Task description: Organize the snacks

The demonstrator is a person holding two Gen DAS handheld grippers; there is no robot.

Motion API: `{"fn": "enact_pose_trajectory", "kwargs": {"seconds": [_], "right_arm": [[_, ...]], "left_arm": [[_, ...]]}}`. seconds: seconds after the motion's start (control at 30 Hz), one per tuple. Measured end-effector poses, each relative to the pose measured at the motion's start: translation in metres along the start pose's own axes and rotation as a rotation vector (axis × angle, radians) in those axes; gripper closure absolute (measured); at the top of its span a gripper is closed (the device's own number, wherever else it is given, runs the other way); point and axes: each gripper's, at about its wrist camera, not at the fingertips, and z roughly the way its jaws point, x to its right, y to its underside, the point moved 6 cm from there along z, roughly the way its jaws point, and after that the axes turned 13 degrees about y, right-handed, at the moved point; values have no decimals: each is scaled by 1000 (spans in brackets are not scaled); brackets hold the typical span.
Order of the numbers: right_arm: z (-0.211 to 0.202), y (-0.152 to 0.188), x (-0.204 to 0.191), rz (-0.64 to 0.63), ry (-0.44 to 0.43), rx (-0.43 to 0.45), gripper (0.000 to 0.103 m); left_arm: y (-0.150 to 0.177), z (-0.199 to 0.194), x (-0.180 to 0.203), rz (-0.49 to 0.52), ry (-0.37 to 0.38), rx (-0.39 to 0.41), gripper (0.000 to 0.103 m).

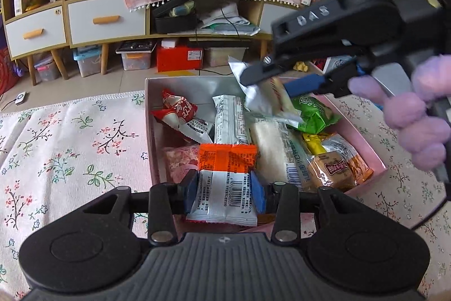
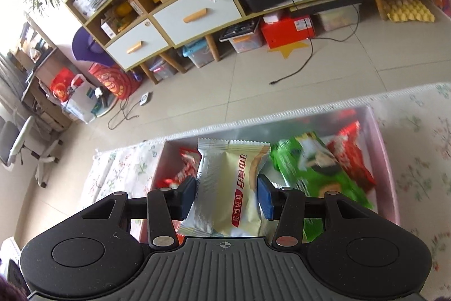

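Observation:
A pink box (image 1: 366, 144) on a floral cloth holds several snack packets. My left gripper (image 1: 225, 189) is shut on an orange-and-white packet (image 1: 227, 177) at the box's near edge. My right gripper (image 2: 227, 195) is shut on a gold-and-silver packet (image 2: 225, 188) and holds it above the box (image 2: 386, 148). In the left wrist view the right gripper (image 1: 284, 75) comes in from the upper right, with that packet (image 1: 265, 99) hanging over the box's far half. A green packet (image 1: 315, 110) and red packets (image 1: 176, 110) lie inside.
The floral cloth (image 1: 70, 137) covers the surface around the box. Beyond its far edge is tiled floor (image 2: 253, 92), then a wooden cabinet (image 1: 93, 16) with drawers, bins and a red box (image 1: 179, 57) under it. A hand in a purple glove (image 1: 411, 114) holds the right gripper.

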Motion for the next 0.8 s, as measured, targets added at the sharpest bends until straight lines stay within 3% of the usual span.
{"fn": "enact_pose_trajectory", "kwargs": {"seconds": [0.07,0.1,0.17,0.2,0.33,0.47,0.8], "right_arm": [[0,-3,-2,-1,-5,12,55],[1,-5,-3,-3,-2,16,47],[-4,-5,-4,-3,-9,26,32],[-7,-4,-4,-3,-15,33,30],[-22,1,-1,-8,-13,37,29],[-46,12,4,-33,6,55,22],[-109,79,25,-159,172,87,15]], "left_arm": [[0,-2,-1,-6,0,8,57],[-2,-1,-2,-8,-2,8,46],[-3,-2,-1,-5,-7,18,34],[-3,-4,0,-2,-4,22,32],[-1,-11,7,-3,-3,25,22],[4,-25,19,-7,-27,21,1],[31,-74,34,-116,-205,-19,1]]}}
